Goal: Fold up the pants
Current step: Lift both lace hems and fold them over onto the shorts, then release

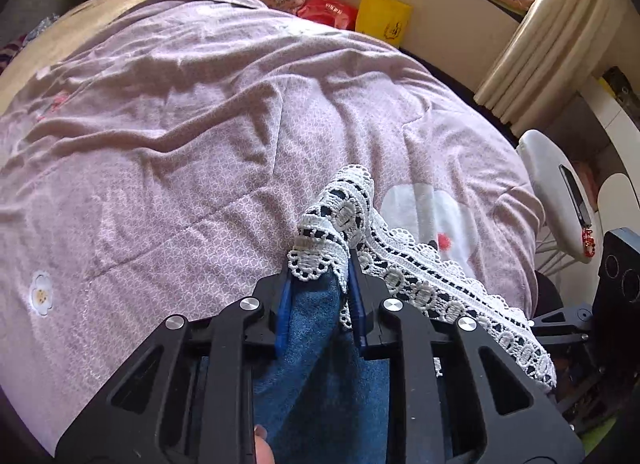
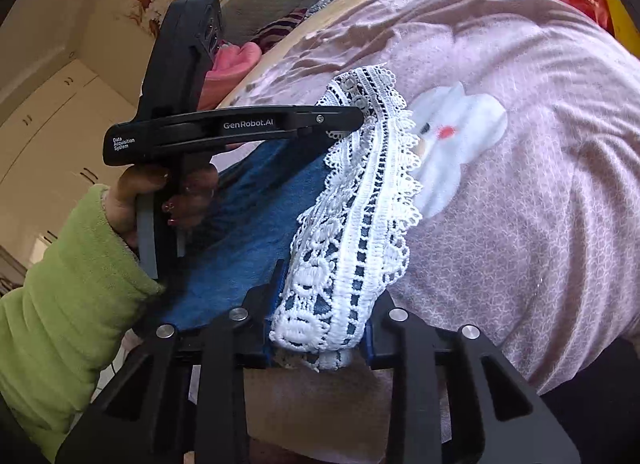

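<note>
- At near edge of the bed [image 1: 168, 111], the pants [image 1: 320, 364] (blue denim w/ white lace hem [image 1: 400, 260]) hang between both hand-held grippers, above the pink quilt.
- Left gripper [image 1: 318, 284]: jaws pinching one corner of the hem; denim runs back betw. the blue pads [image 1: 282, 312] toward the cam.
- Right gripper [image 2: 320, 320]: jaws clamped on the other end of the same lace band, cloth bunched betw. the fingers.
- Key relation: hem's long axis runs gripper to gripper, stretched as a short span. In right wrist view, left gripper [image 2: 356, 119] is up and away along that band, held by a hand [image 2: 168, 199] in a green sleeve [image 2: 60, 296].
- Rest of the pants drop below and behind both grippers, toward the person; legs' far end not visible.
- Neither hand is nearer; each has its own corner.
- Judgement: next move prob. carries the hem fwd over the quilt to lay flat or meet the waist; both ends must travel together to keep the edge straight.
</note>
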`<state>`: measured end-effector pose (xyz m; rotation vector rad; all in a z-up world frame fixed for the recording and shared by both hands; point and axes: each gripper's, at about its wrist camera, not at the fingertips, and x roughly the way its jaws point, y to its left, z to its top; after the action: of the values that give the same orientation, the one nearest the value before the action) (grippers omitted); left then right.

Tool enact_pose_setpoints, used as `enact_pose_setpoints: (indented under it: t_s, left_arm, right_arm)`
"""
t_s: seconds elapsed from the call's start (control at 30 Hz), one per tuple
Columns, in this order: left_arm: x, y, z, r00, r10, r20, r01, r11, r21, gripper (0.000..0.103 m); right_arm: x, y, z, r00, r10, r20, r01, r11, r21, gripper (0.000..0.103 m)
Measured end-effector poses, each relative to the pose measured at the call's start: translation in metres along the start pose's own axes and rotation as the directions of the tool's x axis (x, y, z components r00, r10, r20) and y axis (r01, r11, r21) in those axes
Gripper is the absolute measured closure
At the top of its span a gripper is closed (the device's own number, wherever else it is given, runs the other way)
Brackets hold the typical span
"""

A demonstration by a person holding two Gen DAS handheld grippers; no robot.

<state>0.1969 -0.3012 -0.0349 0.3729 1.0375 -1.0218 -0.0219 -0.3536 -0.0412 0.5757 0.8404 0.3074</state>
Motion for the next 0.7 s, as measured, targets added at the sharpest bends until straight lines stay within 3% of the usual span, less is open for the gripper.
enact_pose_setpoints:
  t_s: [0.13, 0.3, 0.57, 0.7]
  left_arm:
    - [-0.024, 0.008, -0.001, 0.995, -0.052, 0.085, 0.056, 0.998, -0.042, 0.087]
    - [-0.067, 0.022, -0.008, 0.972, -0.106, 0.208, 0.121, 0.99, -0.065, 0.087]
    - [-0.126, 0.064, -0.047, 0.929, -0.1, 0.357, 0.16, 0.977, -0.144, 0.084]
    - [-0.132, 0.087, -0.081, 0.927, -0.076, 0.367, 0.167, 0.96, -0.224, 0.082]
  right_arm:
    - [-0.007, 0.019, 0.008, 0.999, -0.008, 0.04, 0.011, 0.998, -0.063, 0.075]
    - [-0.02, 0.065, 0.017, 0.995, -0.02, 0.097, 0.042, 0.972, -0.231, 0.075]
    - [0.004, 0.146, 0.017, 0.994, -0.046, 0.102, 0.092, 0.857, -0.508, 0.075]
    - [0.038, 0.173, 0.001, 0.996, -0.069, 0.063, 0.093, 0.78, -0.619, 0.075]
